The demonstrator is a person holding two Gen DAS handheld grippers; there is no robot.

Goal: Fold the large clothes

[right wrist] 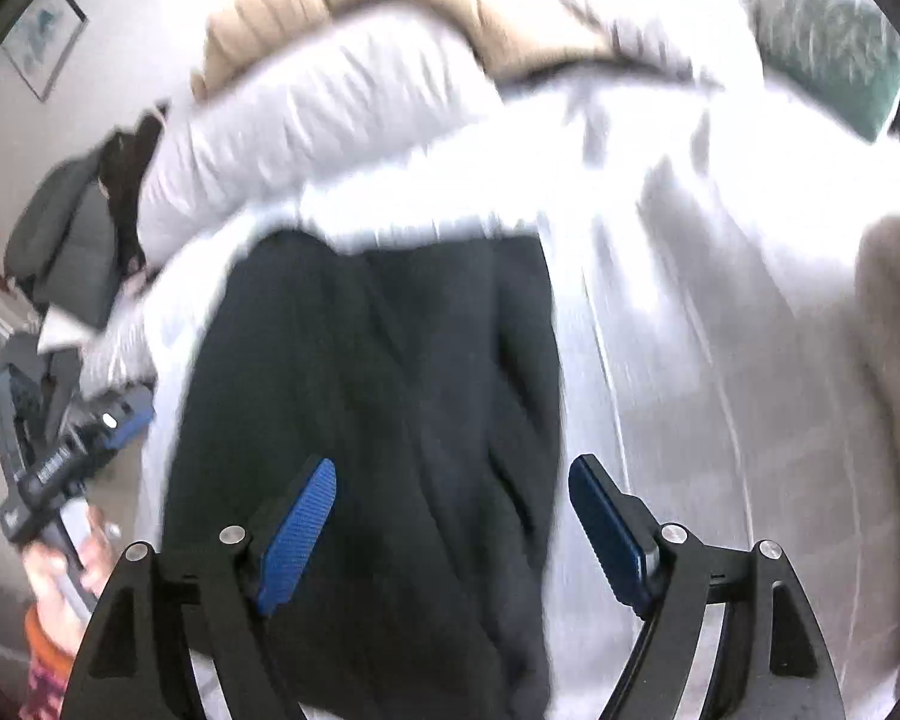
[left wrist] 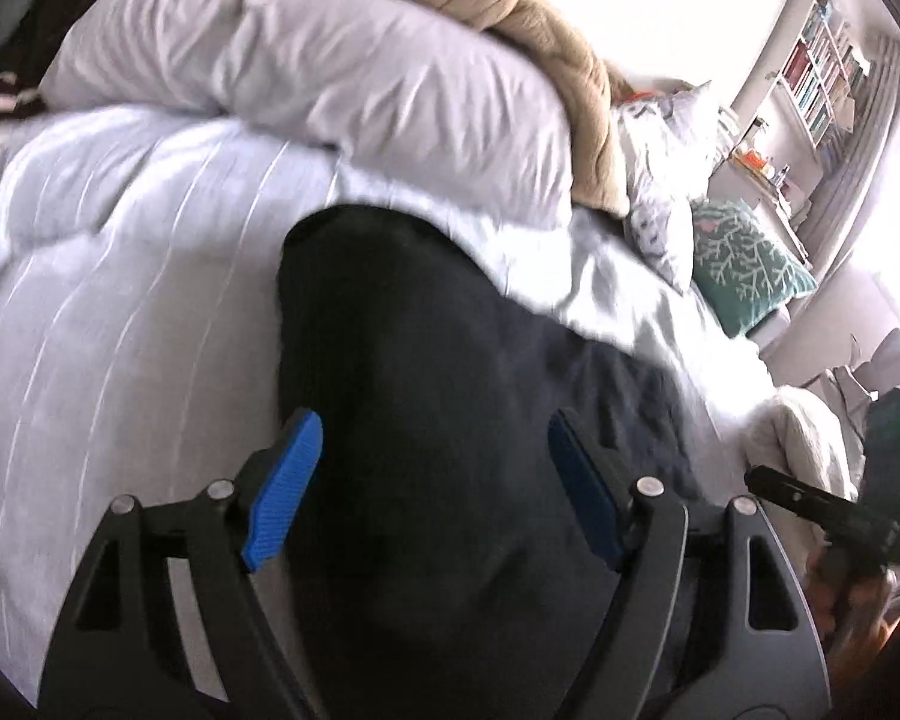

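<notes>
Dark garment (left wrist: 426, 396) lies on the bed (left wrist: 120, 276) near its edge; your left gripper (left wrist: 432, 492) and right gripper (right wrist: 450, 531) hover above it, fingers spread, grasping nothing.

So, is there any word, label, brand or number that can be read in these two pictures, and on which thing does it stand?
None can be read.
Book spines on the shelf: too small.
Pale marks on the left tool: too blurred.
</notes>
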